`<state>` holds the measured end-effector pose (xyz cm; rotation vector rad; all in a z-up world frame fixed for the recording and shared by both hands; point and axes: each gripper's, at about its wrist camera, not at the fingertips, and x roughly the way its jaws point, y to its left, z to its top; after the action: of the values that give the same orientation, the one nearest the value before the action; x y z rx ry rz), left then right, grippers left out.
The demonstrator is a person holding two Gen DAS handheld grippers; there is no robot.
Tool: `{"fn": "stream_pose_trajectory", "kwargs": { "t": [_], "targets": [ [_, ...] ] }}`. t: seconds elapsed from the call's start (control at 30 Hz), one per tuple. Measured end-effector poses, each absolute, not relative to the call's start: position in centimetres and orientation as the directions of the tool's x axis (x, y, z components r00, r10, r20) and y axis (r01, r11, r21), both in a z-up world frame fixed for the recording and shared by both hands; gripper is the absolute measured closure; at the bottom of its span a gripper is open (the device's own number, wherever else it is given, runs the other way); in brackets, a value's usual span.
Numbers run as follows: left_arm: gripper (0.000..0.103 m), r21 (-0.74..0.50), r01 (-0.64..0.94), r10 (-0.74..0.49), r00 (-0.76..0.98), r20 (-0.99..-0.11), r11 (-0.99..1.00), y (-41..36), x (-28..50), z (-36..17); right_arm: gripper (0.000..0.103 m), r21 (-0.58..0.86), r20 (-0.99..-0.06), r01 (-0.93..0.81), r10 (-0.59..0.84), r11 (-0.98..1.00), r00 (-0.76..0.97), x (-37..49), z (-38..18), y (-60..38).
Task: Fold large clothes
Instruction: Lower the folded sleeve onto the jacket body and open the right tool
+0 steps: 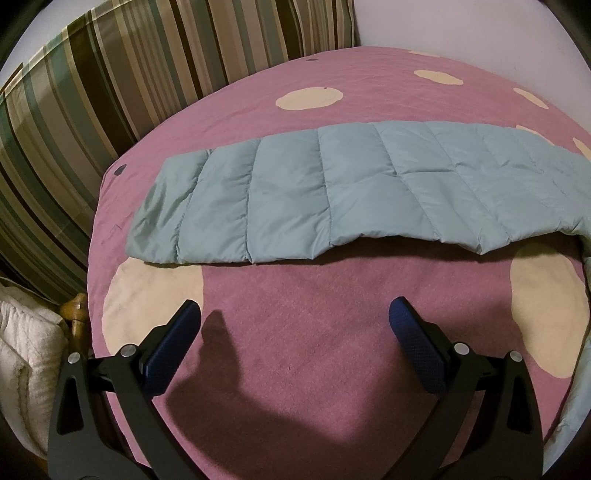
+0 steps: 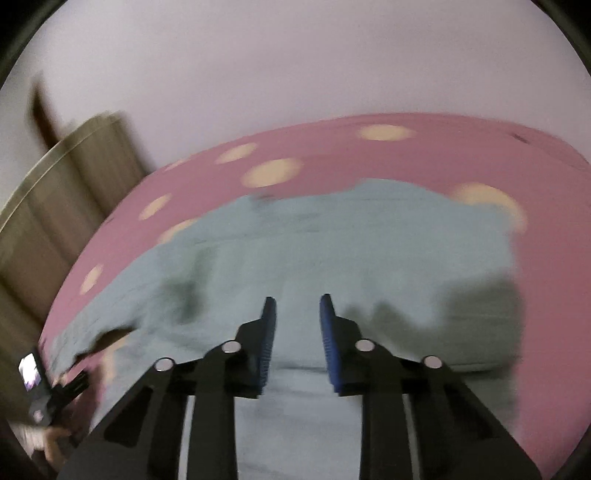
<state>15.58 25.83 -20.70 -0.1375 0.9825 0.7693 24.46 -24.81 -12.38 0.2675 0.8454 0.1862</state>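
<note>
A jacket sleeve is laid flat across the bedspread, running from left to right in the left wrist view. A pillow is propped behind the bedspread at its left, against the wall. A folded blanket is seen off the left edge of the bed, beside a wooden post. The left gripper is held over bare bedspread, in front of the sleeve and apart from it. In the blurred right wrist view, the right gripper is held above the jacket body, which is spread on the bedspread; the wall is seen behind.
</note>
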Motion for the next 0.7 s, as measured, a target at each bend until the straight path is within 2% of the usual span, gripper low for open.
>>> {"fn": "stream_pose_trajectory", "kwargs": {
  "t": [0.13,0.27,0.33,0.57,0.7],
  "targets": [
    [0.002,0.228,-0.642,0.524,0.318,-0.790,0.732,25.9,15.6,-20.7,0.084,0.335,-0.758,0.130,0.184,0.933,0.626,25.3,-15.6,-32.7],
    [0.002,0.241,-0.640,0.533,0.312,-0.786,0.730,25.9,15.6,-20.6,0.087,0.327,-0.818,0.176,0.185,0.928,0.544,26.8,-19.9,-34.4],
    [0.002,0.247,-0.638,0.537,0.310,-0.785,0.729,25.9,15.6,-20.5,0.087,0.342,-0.817,0.180,0.197,0.922,0.541,27.3,-21.1,-34.5],
    [0.002,0.249,-0.638,0.538,0.308,-0.785,0.728,25.8,15.6,-20.5,0.087,0.401,-0.756,0.189,0.207,0.896,0.621,28.5,-17.6,-36.2],
    [0.002,0.257,-0.637,0.543,0.305,-0.782,0.727,25.8,15.7,-20.5,0.087,0.403,-0.754,0.224,0.183,0.888,0.631,32.0,-17.7,-37.6]
  ]
}}
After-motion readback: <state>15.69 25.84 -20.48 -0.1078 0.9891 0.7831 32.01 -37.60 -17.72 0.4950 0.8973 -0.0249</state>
